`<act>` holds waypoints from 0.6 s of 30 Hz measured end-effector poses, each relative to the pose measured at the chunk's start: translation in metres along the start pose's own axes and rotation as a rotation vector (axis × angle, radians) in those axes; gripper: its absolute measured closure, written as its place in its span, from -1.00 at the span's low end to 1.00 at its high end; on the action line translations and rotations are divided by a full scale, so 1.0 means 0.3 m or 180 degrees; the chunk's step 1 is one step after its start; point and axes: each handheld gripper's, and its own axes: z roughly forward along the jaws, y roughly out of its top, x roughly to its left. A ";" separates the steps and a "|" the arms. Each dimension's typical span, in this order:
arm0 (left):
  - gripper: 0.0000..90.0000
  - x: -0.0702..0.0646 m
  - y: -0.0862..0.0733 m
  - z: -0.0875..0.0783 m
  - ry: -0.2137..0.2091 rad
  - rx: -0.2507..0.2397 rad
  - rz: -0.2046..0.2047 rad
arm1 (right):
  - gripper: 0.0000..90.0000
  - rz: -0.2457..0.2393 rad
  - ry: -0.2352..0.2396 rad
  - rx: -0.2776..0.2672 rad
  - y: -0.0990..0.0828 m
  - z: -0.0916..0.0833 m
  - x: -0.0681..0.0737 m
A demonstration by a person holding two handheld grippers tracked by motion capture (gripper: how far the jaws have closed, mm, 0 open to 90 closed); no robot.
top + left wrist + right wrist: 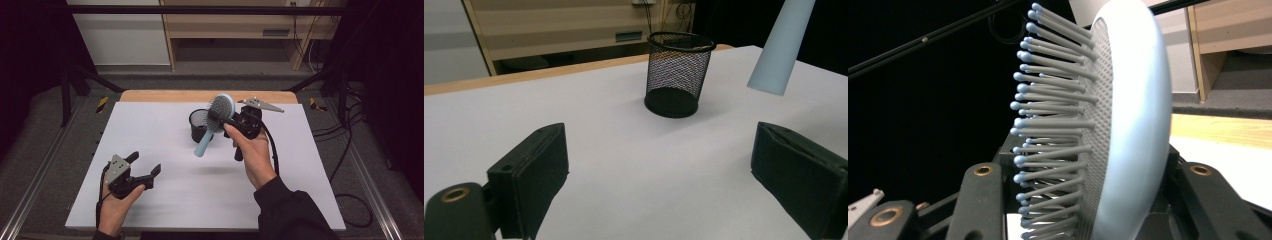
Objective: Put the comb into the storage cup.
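A light blue hairbrush (221, 111) with grey bristles hangs tilted above the table, its handle (204, 142) pointing down and to the left. My right gripper (218, 120) is shut on the brush's head, and in the right gripper view the brush head (1128, 120) sits edge-on between the jaws. A black mesh cup (199, 125) stands upright just behind the handle. Near the table's front left, my left gripper (146, 163) is open with nothing between its jaws. In the left gripper view the mesh cup (679, 75) stands ahead and the handle tip (774, 60) hangs at the upper right.
A white sheet (200, 195) covers the table, with a wooden edge (200, 96) showing at the back. Wooden furniture (235, 25) stands behind the table. Black frame bars and cables run along the right side (350, 130).
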 end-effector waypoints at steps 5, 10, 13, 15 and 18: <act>-0.84 0.004 -0.008 0.006 0.0012 0.0017 -0.0011 | 0.12 0.0033 -0.0002 -0.0065 0.018 0.023 -0.007; -0.85 0.006 -0.012 0.011 0.0005 0.0016 -0.0024 | 0.12 0.0084 -0.0036 -0.0093 0.033 0.045 -0.023; -0.85 0.009 -0.015 0.014 -0.0018 0.0048 -0.0030 | 0.12 0.0101 -0.0068 -0.0134 0.048 0.054 -0.028; -0.86 0.008 -0.017 0.016 -0.0028 0.0061 -0.0032 | 0.12 0.0120 -0.0073 -0.0147 0.057 0.061 -0.028; -0.86 0.006 -0.016 0.015 -0.0038 0.0047 -0.0030 | 0.12 0.0118 -0.0086 -0.0163 0.070 0.071 -0.029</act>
